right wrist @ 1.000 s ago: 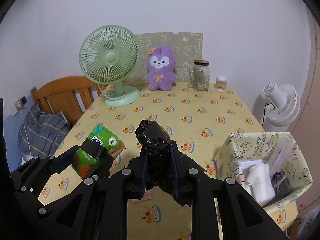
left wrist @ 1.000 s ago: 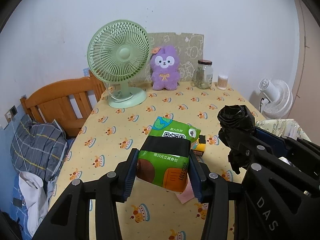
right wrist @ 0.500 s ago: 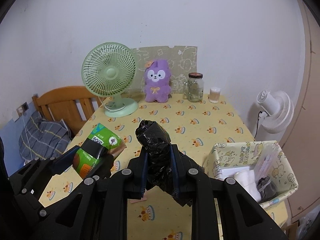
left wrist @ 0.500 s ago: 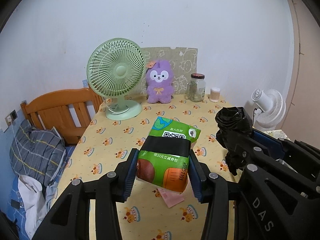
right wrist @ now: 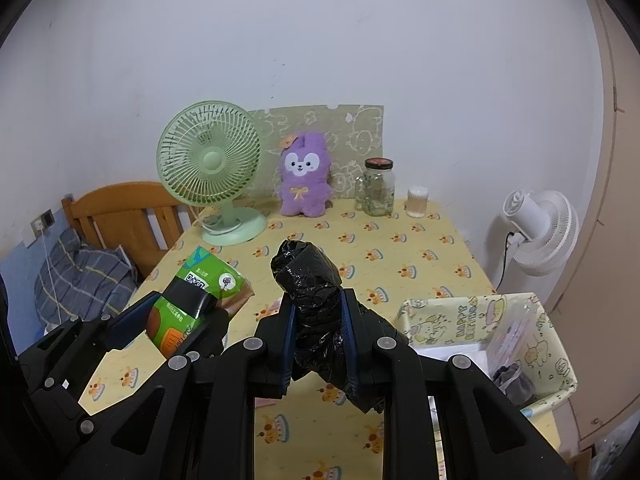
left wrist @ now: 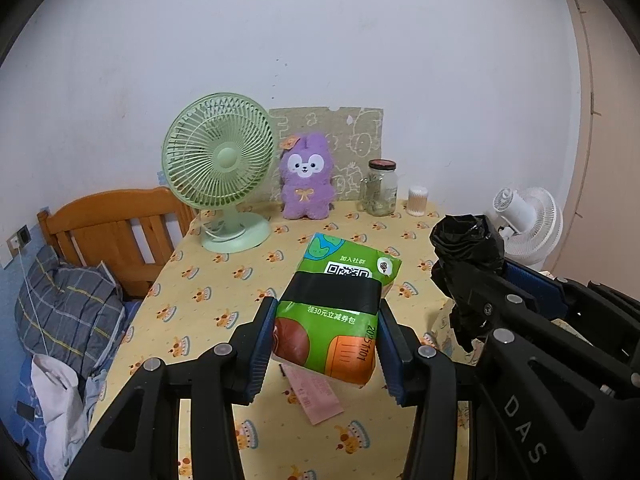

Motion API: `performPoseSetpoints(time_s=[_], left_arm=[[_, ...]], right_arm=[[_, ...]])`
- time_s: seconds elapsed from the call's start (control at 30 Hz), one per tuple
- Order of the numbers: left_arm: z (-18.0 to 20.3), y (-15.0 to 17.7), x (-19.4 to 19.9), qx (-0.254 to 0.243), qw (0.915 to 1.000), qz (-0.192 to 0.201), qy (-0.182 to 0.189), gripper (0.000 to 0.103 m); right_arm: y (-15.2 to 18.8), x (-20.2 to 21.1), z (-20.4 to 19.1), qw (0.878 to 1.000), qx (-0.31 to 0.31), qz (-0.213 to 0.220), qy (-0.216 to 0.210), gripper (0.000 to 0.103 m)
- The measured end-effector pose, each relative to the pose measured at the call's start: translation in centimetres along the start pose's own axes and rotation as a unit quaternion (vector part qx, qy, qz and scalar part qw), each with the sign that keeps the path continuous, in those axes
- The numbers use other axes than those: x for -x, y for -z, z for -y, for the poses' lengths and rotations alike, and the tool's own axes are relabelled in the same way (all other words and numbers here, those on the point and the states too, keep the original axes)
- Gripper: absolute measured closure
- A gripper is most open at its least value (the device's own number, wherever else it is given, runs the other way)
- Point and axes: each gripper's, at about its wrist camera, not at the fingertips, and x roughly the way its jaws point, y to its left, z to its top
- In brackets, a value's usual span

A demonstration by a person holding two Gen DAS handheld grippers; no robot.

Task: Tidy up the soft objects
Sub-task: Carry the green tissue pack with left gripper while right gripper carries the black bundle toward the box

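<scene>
Right gripper (right wrist: 318,340) clamping a crumpled roll of black plastic bags (right wrist: 310,280) between blue-padded fingers (right wrist: 287,344), held above the yellow cake-print tablecloth (right wrist: 400,240). Left gripper (right wrist: 176,322) squeezing a green soft tissue pack with a black band (right wrist: 192,300), off to the left. Sitting at lower right, an open yellow patterned fabric box (right wrist: 460,316) holding white and dark items. Standing along the far wall: a pale green desk fan (right wrist: 210,164), a purple plush bunny (right wrist: 306,178), a glass jar (right wrist: 378,188).

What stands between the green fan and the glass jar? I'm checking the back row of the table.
The purple plush bunny sits between the green fan and the glass jar, against the patterned board; both wrist views show it.
</scene>
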Motion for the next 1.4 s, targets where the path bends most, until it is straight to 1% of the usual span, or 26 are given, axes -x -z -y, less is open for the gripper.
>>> performPoseSetpoints(time_s=[0.63, 1.13, 1.4], left_arm=[[4.6, -0.6, -0.5, -0.018, 0.9994, 0.005, 0.028, 0.054], [8.6, -0.8, -1.6, -0.03, 0.9978, -0.001, 0.058, 0.054], [10.7, -0.6, -2.6, -0.039, 0.9965, -0.011, 0.074, 0.054]], right_arm=[[-0.2, 0.9, 4.7, 1.0, -0.016, 0.01, 0.024, 0.079], [0.0, 0.8, 8.7, 0.998, -0.027, 0.009, 0.047, 0.079], [0.4, 0.5, 10.9, 0.998, -0.036, 0.006, 0.058, 0.079]])
